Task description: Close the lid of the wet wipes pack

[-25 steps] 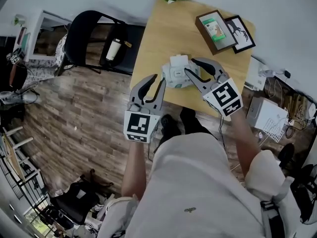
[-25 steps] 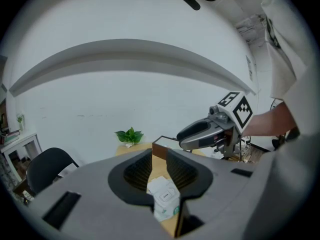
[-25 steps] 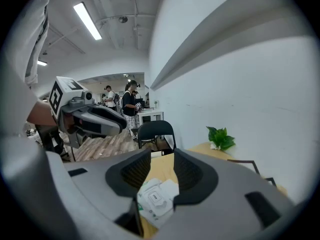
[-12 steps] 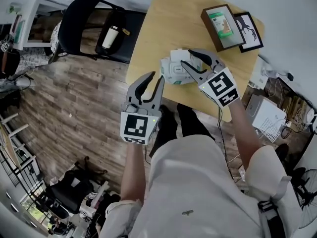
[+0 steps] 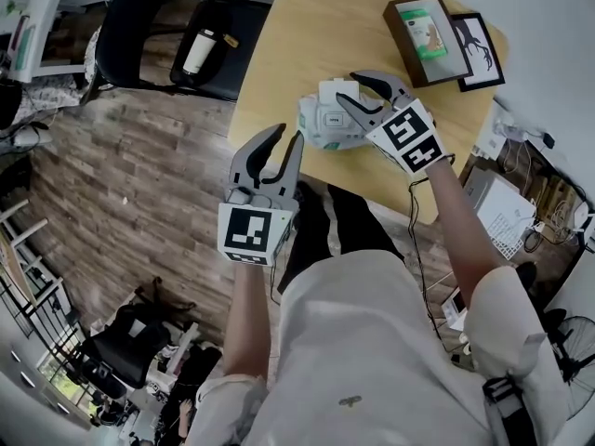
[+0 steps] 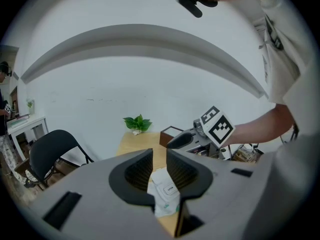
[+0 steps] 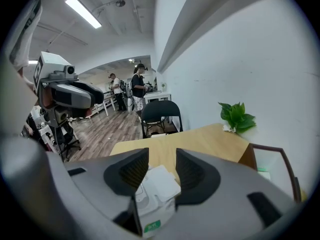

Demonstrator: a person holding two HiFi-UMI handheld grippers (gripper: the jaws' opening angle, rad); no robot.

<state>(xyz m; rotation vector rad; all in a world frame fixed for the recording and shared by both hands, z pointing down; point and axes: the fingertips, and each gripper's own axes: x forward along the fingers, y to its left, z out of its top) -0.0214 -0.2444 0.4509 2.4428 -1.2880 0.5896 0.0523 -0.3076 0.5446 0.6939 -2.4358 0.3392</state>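
The white wet wipes pack (image 5: 323, 126) lies near the front edge of the wooden table (image 5: 307, 35), and its lid (image 5: 337, 92) stands open. My right gripper (image 5: 347, 89) hangs over the pack from the right. Its jaws have just been opening; the raised lid shows in the gap, and the pads do not touch it. In the right gripper view the pack (image 7: 152, 204) and its flap sit just below the right gripper (image 7: 162, 159). My left gripper (image 5: 288, 135) is open, short of the table's edge and left of the pack. The pack (image 6: 166, 193) lies beyond the left gripper (image 6: 159, 159).
Two framed pictures (image 5: 428, 37) lie at the table's far right corner, with a potted plant (image 6: 137, 123) at the far edge. A black chair (image 5: 153, 35) bearing a bottle (image 5: 195, 54) stands to the left. White boxes and cables (image 5: 507, 212) crowd the floor on the right.
The right gripper has come down closer over the pack with its jaws spread wider. The left gripper has sunk a little beside the table's front edge.
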